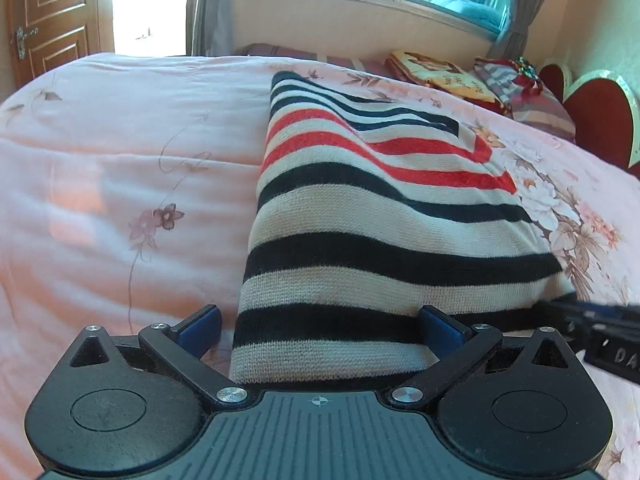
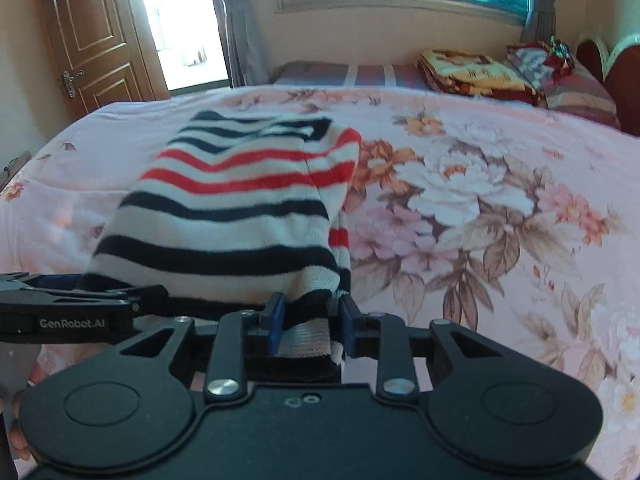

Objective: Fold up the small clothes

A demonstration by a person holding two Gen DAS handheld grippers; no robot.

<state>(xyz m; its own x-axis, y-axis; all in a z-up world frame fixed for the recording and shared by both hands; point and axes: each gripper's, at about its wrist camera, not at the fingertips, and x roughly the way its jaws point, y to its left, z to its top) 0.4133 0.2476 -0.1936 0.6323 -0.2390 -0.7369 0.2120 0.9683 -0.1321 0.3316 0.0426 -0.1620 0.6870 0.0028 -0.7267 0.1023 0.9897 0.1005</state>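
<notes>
Nearest, the left gripper point(image 1: 320, 330) stands wide open astride the near hem of the striped sweater point(image 1: 360, 208). The right gripper point(image 2: 308, 320), jaws half closed, has the hem's right corner bunched between them. The sweater's long axis runs toward twelve o'clock across the floral bedspread point(image 2: 500, 208).

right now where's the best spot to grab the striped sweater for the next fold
Take the near hem of the striped sweater at its two corners, coming from the near side. The hem lies across both hand-held grippers, left and right, while the far end rests flat on the bedspread, so lifting the hem folds it away.
</notes>
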